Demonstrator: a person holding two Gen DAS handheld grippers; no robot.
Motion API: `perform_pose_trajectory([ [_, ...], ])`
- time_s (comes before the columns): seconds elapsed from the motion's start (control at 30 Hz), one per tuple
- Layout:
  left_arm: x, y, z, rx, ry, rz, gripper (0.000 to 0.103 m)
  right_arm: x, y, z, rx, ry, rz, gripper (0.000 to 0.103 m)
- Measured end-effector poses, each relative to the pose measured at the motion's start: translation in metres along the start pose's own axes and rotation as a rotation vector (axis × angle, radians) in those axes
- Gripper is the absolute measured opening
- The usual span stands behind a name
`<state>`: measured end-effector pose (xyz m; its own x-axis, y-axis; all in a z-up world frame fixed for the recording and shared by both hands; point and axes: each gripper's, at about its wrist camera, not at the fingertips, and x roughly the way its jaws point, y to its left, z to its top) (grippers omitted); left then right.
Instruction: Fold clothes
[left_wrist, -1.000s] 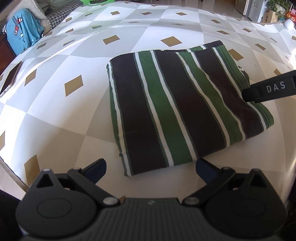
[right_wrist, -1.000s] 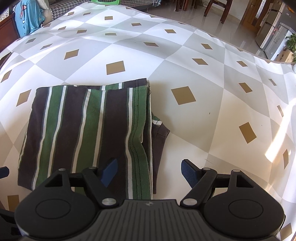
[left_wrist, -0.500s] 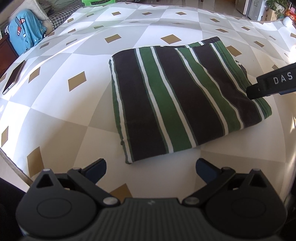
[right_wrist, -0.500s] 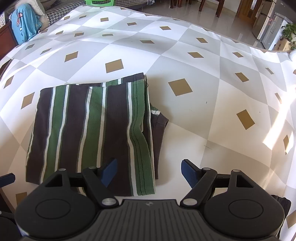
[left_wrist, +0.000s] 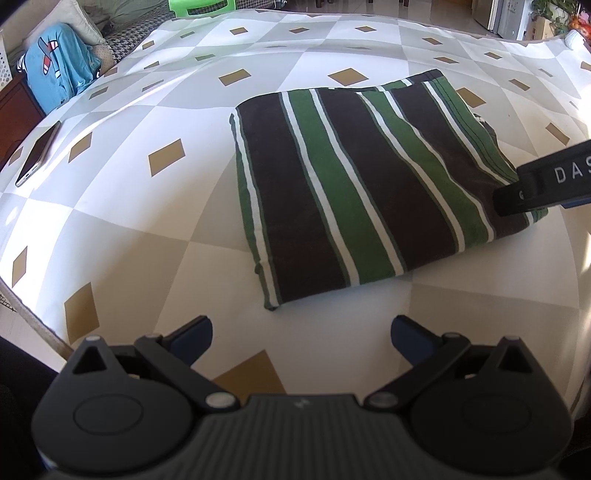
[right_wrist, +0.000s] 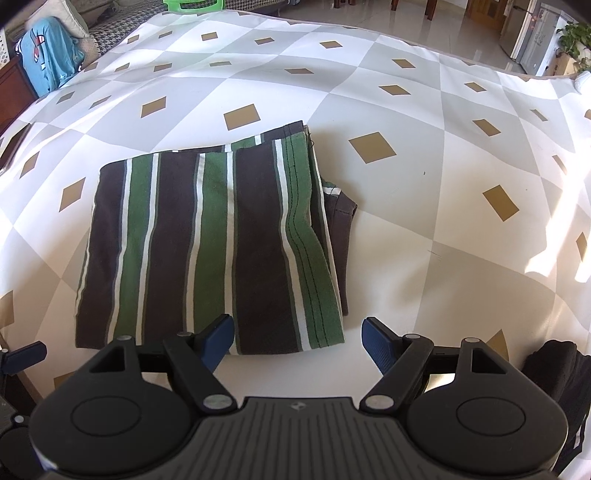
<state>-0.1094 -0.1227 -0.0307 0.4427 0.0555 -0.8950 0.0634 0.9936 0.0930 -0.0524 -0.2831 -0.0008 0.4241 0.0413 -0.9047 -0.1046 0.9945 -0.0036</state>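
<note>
1. Task item: green, dark-brown and white striped cloth garment (left_wrist: 369, 184) (right_wrist: 210, 251), laid flat as a squarish folded stack on the white-and-grey diamond-patterned cover with tan lozenges (left_wrist: 122, 236) (right_wrist: 424, 192). Landmark for all notes = the garment.
2. Stripes are seen running away from both cameras; the long axis is judged to lie along the stripes, but the stack is near square, so this is approx.
3. Left gripper (left_wrist: 301, 334): jaws spread wide, nothing held. The garment's near corner lies just ahead of the gap, clear of both pads; the bulk sits ahead and to the right of centre.
4. Right gripper (right_wrist: 298, 338): jaws released, nothing clamped. The garment's near hem lies just ahead of its left pad, apparently not touching; the stitched green edge falls within the gap line. In left wrist view its black finger (left_wrist: 546, 181) is seen crossing the garment's right near corner.
5. Nearer tool: right gripper is judged closer to the stack; left is off the near-left corner.
6. Right of the garment's stitched edge, a dark under-layer flap (right_wrist: 341, 218) pokes out past the top layer, so the stack is not fully squared.
7. Stage: fits either a finished fold being left or a pause ahead of one more fold; not settled by these views.
8. Off-task: blue garment (left_wrist: 59, 77) and a phone (left_wrist: 37, 155), both well left of the stack.
</note>
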Motion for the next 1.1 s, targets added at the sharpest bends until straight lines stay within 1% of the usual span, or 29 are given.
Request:
perform_pose_trajectory([
  [0.33, -0.003, -0.002, -0.008, 0.005, 0.003, -0.036, 0.103, -0.002, 0.0, -0.009, 0.017, 0.002, -0.001, 0.075],
  [0.47, -0.005, -0.003, -0.011, 0.004, 0.009, -0.039, 0.103, -0.003, 0.0, -0.013, 0.021, 0.006, -0.001, 0.075],
  [0.6, -0.005, -0.003, -0.015, 0.014, 0.024, -0.023, 0.103, -0.005, -0.003, -0.017, 0.042, 0.023, 0.015, 0.075],
  [0.83, -0.005, -0.006, -0.016, 0.018, 0.028, -0.039, 0.103, -0.01, -0.011, -0.024, 0.071, 0.001, 0.002, 0.075],
  [1.1, -0.002, -0.007, -0.015, -0.005, 0.045, -0.061, 0.103, -0.009, -0.024, -0.03, 0.108, -0.018, -0.018, 0.075],
])
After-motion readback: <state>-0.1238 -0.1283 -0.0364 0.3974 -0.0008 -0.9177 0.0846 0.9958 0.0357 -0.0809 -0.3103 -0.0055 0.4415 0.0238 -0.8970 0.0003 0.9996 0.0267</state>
